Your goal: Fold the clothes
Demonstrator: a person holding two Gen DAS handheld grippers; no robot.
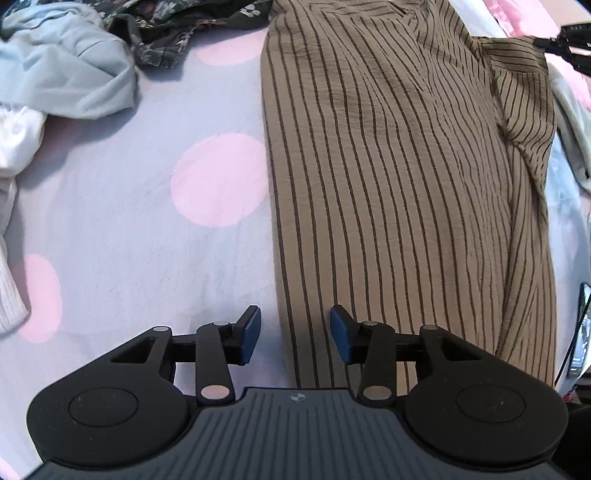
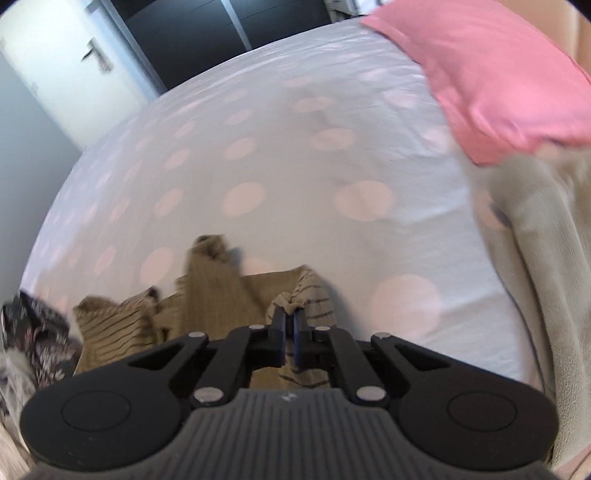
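A tan shirt with dark stripes lies flat lengthwise on the polka-dot bed sheet. My left gripper is open and empty, hovering over the shirt's near left edge. In the right wrist view my right gripper is shut on a bunched bit of the same striped shirt, holding it above the bed. The right gripper also shows at the top right edge of the left wrist view, near the shirt's folded right sleeve.
A light blue garment, a dark floral garment and white clothes lie left of the shirt. A pink pillow and a beige blanket sit at the right. A door stands beyond the bed.
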